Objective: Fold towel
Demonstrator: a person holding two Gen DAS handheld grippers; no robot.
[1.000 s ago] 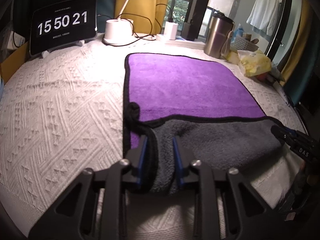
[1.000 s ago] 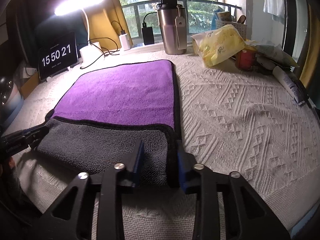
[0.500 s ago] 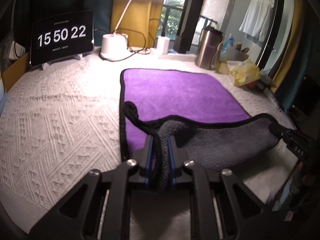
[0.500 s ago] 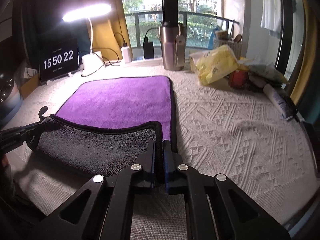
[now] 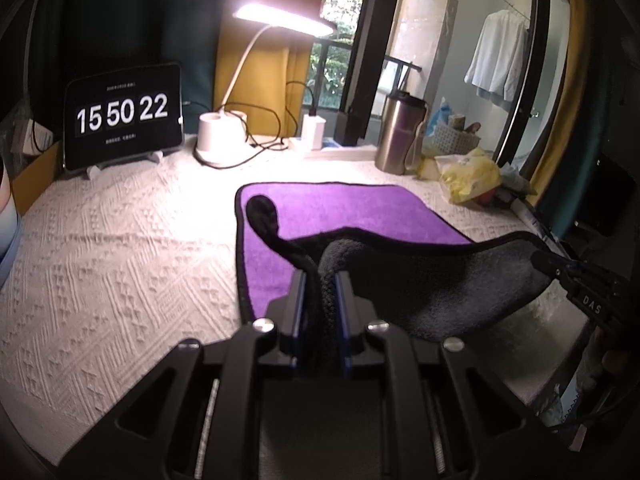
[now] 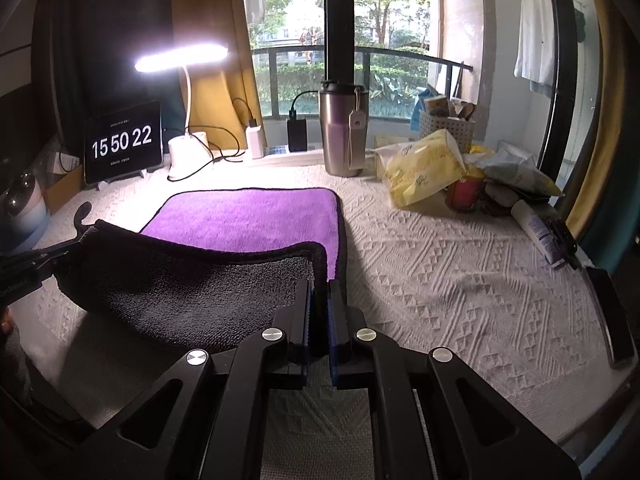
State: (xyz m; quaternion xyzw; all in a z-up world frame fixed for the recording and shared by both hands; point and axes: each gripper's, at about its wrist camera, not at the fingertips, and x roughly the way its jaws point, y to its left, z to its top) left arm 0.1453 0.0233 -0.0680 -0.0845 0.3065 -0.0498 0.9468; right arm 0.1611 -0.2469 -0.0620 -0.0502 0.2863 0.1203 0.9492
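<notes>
In the left wrist view the left gripper (image 5: 320,300) sat at lower centre, its jaws nearly closed on a bunched near corner of the towel (image 5: 344,212), whose purple face lay flat on the white textured cloth (image 5: 120,272) in mid-frame while its grey underside rose in a lifted flap toward the right. The pinched fabric hid the inner faces of the fingers. At the right edge of that frame the right gripper (image 5: 548,262) was dark and partly cut off, holding the flap's other corner. In the right wrist view the right gripper (image 6: 319,300) was clamped thin on the towel (image 6: 248,220) edge at lower centre; the left gripper (image 6: 60,254) showed only as a dim bar at the left edge. A clock tablet (image 6: 123,142) read 15 50 22, its small print illegible. The lamp (image 6: 182,56) glare washed out the cloth beneath it.
</notes>
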